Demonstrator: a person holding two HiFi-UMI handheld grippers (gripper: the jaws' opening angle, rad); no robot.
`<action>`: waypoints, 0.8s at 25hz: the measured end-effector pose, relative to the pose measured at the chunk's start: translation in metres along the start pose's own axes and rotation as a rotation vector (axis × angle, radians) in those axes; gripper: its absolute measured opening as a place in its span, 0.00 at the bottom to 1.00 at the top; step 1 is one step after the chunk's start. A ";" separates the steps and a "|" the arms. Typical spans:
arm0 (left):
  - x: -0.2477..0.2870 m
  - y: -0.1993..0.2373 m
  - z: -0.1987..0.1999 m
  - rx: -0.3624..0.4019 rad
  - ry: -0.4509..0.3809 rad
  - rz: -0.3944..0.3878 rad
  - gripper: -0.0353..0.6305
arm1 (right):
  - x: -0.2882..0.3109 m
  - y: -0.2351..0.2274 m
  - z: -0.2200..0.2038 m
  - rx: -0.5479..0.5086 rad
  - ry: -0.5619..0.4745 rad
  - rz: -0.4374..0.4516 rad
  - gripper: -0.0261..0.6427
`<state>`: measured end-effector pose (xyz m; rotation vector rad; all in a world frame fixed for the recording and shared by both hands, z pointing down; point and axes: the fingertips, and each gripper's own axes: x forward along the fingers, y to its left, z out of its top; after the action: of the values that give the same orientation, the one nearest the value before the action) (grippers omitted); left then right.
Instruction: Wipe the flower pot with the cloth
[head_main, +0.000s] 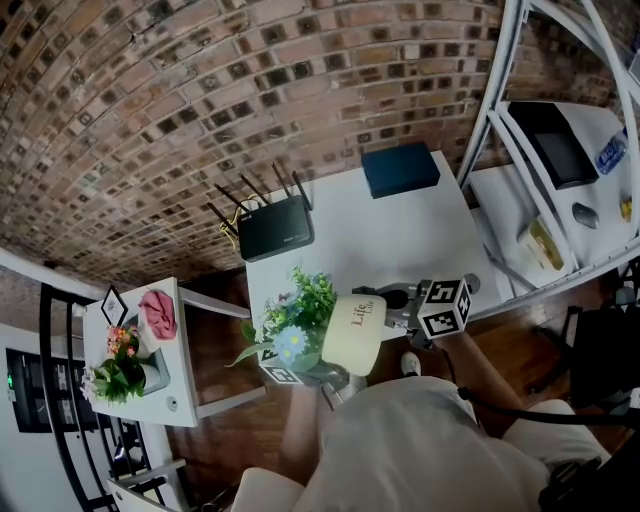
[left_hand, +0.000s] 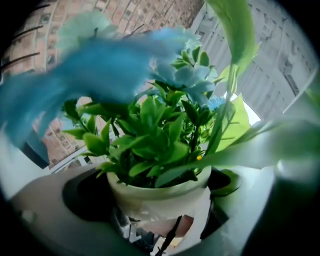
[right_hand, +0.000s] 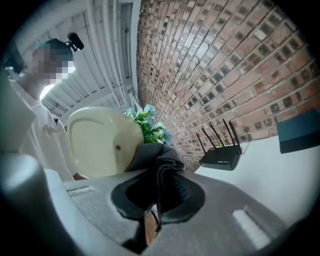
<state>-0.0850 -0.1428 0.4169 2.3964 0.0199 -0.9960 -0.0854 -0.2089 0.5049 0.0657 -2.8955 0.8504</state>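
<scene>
While the left gripper (left_hand: 161, 212) clamps its jaws on either side of the cream flower pot (left_hand: 145, 197) just below the rim, the pot hangs tipped on its side above the near edge of the white table (head_main: 400, 240), with its green leaves and blue flowers (head_main: 298, 322) pointing left. The right gripper (right_hand: 156, 196) is closed tight on a dark grey cloth (right_hand: 161, 162), whose bunched end touches the edge of the pot's base, beside the drain hole.

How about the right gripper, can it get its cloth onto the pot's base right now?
Probably yes. The left gripper holds the flower pot tipped, base toward the right gripper, whose cloth seems to touch its edge; nothing lies between.
</scene>
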 end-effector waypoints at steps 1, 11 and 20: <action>0.000 0.001 0.006 -0.005 -0.041 0.007 0.99 | 0.001 0.002 -0.001 -0.002 -0.005 0.010 0.04; -0.006 0.041 0.036 0.011 -0.197 0.245 0.99 | 0.012 0.007 -0.012 -0.025 -0.025 -0.036 0.04; -0.019 0.079 0.042 0.028 -0.172 0.463 0.99 | 0.019 0.027 -0.024 -0.063 0.023 -0.018 0.04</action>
<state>-0.1097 -0.2270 0.4430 2.1819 -0.5872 -0.9716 -0.1038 -0.1735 0.5132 0.0748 -2.8933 0.7516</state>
